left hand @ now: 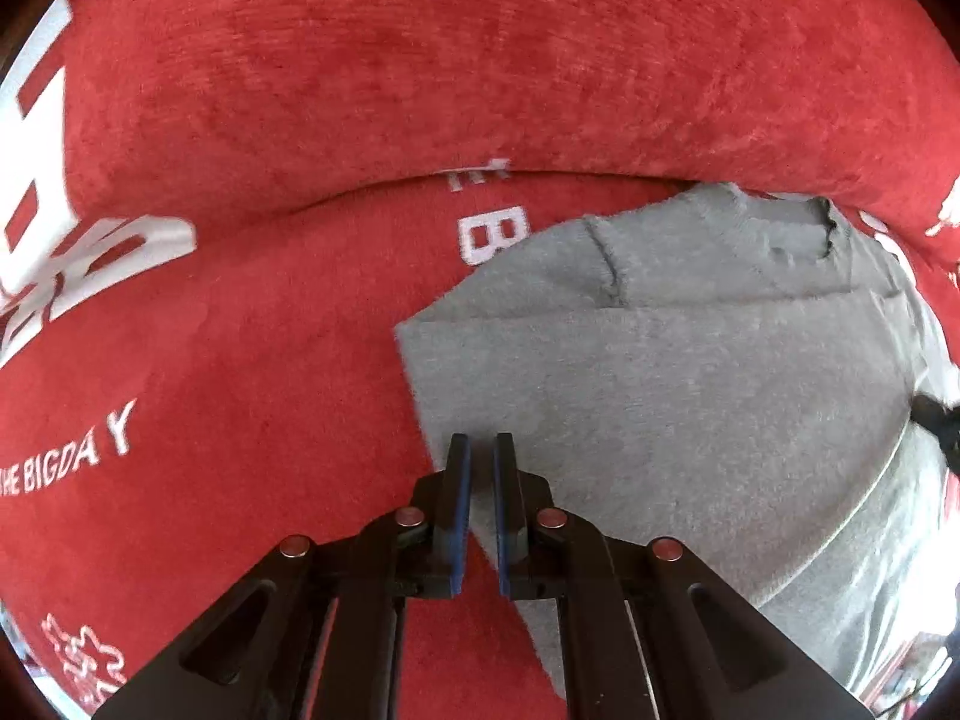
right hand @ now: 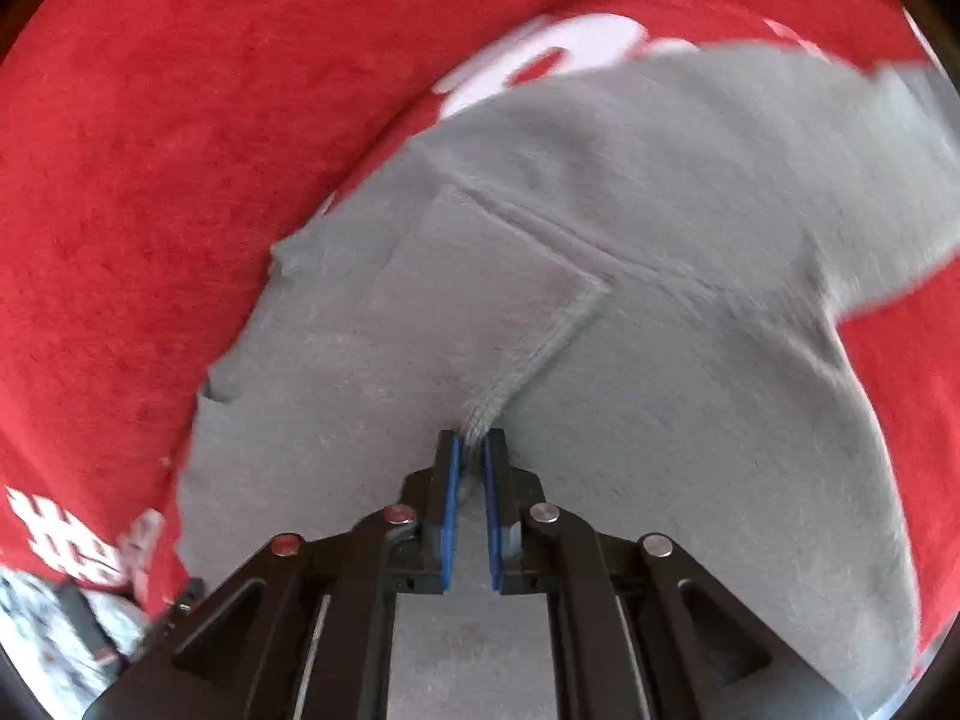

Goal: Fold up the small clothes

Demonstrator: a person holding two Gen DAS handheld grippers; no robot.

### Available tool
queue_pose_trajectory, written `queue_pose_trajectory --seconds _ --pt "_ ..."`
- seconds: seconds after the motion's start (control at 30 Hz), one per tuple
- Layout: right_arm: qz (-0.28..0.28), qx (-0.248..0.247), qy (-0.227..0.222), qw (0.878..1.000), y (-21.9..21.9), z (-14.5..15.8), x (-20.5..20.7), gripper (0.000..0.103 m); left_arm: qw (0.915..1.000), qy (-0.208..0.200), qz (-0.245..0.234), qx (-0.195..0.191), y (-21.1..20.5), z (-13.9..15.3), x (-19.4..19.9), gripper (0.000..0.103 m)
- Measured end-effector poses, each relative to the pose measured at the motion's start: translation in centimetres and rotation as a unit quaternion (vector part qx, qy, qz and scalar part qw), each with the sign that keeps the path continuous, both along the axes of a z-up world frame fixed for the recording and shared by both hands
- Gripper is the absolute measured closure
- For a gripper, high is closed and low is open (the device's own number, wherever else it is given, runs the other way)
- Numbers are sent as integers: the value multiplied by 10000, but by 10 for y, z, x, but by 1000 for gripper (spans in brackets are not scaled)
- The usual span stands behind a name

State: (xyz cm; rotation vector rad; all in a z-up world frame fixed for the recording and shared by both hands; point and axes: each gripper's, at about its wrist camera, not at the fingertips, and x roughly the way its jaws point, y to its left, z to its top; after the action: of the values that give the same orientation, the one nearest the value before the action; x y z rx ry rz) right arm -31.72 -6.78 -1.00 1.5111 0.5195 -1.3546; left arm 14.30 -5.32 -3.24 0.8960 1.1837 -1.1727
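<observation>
Both grippers were closed on a grey garment lying on a red blanket.

Left gripper (left hand: 482,450) pinched the grey garment (left hand: 690,396) at its near-left edge; right gripper (right hand: 472,447) had its blue pads (right hand: 451,504) clamped on a raised fold of hem. Around it, the red blanket (left hand: 252,324) carried white lettering (left hand: 492,237), a bolster-like roll behind.

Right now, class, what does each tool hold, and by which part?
The left tool pinches the grey fleece garment at its near left edge. The right tool grips the same garment at a ribbed hem.
</observation>
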Motion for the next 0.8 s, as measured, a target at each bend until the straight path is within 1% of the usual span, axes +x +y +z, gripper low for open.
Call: queue_pose_trajectory --seconds 0.03,0.07,0.1,0.17,0.2,0.27,0.33,0.37,0.43,0.47,0.5,0.53,0.57,0.6,0.63,0.8 --pt "-30 52 75 10000 2 2 -2 96 10000 -30 42 30 1 3 2 95" --pt "-55 39 8 10000 5 5 -6 92 10000 -27 64 29 3 8 3 95" --pt "-64 -33 -158 9998 7 7 -9 88 10000 -6 61 5 5 12 2 95" --pt "-1 -211 -300 9993 4 11 -12 88 10000 -1 -9 -62 9 23 -3 95" --pt "34 -284 -264 9992 7 17 -19 86 9999 10 -53 -97 10 27 -8 95" --pt "184 -411 -297 9985 3 24 -16 86 9997 90 -153 -190 14 34 -16 95" --pt "389 -474 -370 9974 -7 26 -4 86 9993 173 -253 -192 20 33 -25 95" --pt "508 -463 -362 9970 -10 25 2 86 9993 180 -290 -117 21 27 -32 95" --pt "763 -229 -249 9965 -15 13 13 86 9994 156 -302 110 25 12 -43 95" --pt "783 -156 -202 9966 -12 10 14 90 9993 81 -301 188 30 6 -44 95" --pt "735 -228 -234 9968 -8 10 12 91 9995 -2 -328 -2 35 9 -45 95" --pt "714 -221 -255 9969 -5 11 10 91 9992 -66 -389 -49 38 11 -47 95" --pt "704 -173 -278 9970 -2 12 8 91 9990 -113 -441 8 41 11 -48 95" --pt "706 -83 -238 9972 2 13 7 86 9989 -117 -461 20 43 13 -48 95" --pt "726 17 -140 9973 6 12 6 86 9989 -103 -461 54 44 14 -47 95" --pt "643 26 -422 9970 37 23 -8 85 9988 -96 -408 233 39 24 -50 95"
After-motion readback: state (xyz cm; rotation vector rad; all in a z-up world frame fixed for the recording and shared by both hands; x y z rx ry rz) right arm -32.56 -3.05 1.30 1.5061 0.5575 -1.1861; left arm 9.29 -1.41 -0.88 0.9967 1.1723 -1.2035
